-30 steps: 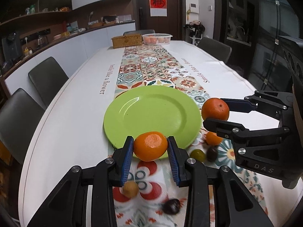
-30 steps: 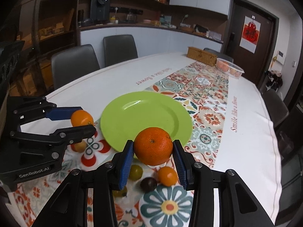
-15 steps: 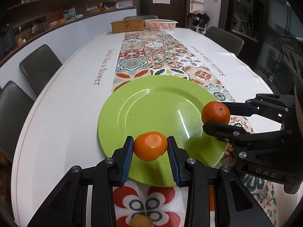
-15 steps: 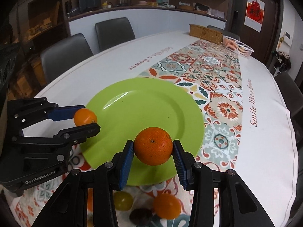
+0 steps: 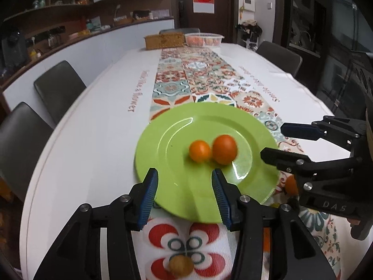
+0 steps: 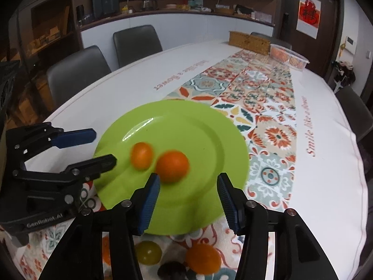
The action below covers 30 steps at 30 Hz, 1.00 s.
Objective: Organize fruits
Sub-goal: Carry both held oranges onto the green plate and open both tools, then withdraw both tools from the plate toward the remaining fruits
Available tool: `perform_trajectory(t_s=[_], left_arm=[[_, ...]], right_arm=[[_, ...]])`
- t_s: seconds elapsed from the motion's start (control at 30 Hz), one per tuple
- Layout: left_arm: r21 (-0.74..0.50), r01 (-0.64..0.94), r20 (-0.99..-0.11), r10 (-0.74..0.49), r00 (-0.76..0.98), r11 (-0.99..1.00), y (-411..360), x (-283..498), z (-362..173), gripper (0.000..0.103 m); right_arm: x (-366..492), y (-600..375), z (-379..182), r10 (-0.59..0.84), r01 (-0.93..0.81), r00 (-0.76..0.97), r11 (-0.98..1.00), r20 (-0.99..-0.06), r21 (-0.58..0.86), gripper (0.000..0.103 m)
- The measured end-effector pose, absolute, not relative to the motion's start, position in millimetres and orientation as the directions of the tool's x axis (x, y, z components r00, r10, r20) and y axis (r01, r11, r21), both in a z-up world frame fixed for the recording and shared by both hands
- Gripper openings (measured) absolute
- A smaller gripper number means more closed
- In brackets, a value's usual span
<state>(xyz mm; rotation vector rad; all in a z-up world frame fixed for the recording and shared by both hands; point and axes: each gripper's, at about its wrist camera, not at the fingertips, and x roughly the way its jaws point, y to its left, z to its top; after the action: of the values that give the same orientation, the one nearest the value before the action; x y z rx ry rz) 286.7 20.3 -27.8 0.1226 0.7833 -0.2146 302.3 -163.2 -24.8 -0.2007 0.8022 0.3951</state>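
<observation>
A green plate (image 5: 177,186) (image 6: 209,128) lies on the patterned table runner. Two oranges lie on it side by side, blurred: a smaller one (image 5: 199,151) (image 6: 141,155) and a larger one (image 5: 224,149) (image 6: 172,166). My left gripper (image 5: 184,192) (image 6: 99,148) is open and empty over the plate's near rim. My right gripper (image 6: 188,198) (image 5: 275,140) is open and empty at the plate's right side. A small orange (image 6: 202,258), a green fruit (image 6: 148,252) and a dark fruit (image 6: 171,271) lie on the runner below the right gripper. A small brown fruit (image 5: 180,266) lies under the left gripper.
A wicker box (image 5: 164,40) and a white basket (image 5: 204,39) stand at the table's far end. Grey chairs (image 5: 58,88) line the left side, another chair (image 5: 278,57) the right. A counter with appliances runs along the wall.
Both grippers have opened and let go of their oranges, which now lie on the plate. Both grippers have pulled back a little from the plate's middle.
</observation>
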Motion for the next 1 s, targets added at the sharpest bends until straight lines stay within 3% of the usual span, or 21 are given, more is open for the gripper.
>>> perform_trajectory(t_s=[0.53,0.6,0.7,1.0], left_arm=[[0.066,0.155,-0.536,-0.096,0.839,0.986,31.1,175.9,42.0,0.075],[0.067,0.15,-0.524,-0.094,0.847,0.986,32.0,164.2,46.4,0.078],[0.061,0.153,-0.519,-0.1,0.849,0.986,34.1,150.0,49.3,0.084],[0.073,0.166,-0.514,-0.105,0.851,0.983,35.3,121.2,40.4,0.089]], right_arm=[[193.8,-172.0,41.7,0.253,-0.364,0.788,0.927,-0.562,-0.092,0.055],[182.4,-172.8,46.5,0.255,-0.355,0.799,0.931,-0.545,-0.086,0.062],[166.8,-172.0,51.3,0.255,-0.349,0.813,0.933,-0.524,-0.088,0.062],[130.7,-167.5,45.3,0.243,-0.337,0.83,0.936,-0.502,-0.103,0.062]])
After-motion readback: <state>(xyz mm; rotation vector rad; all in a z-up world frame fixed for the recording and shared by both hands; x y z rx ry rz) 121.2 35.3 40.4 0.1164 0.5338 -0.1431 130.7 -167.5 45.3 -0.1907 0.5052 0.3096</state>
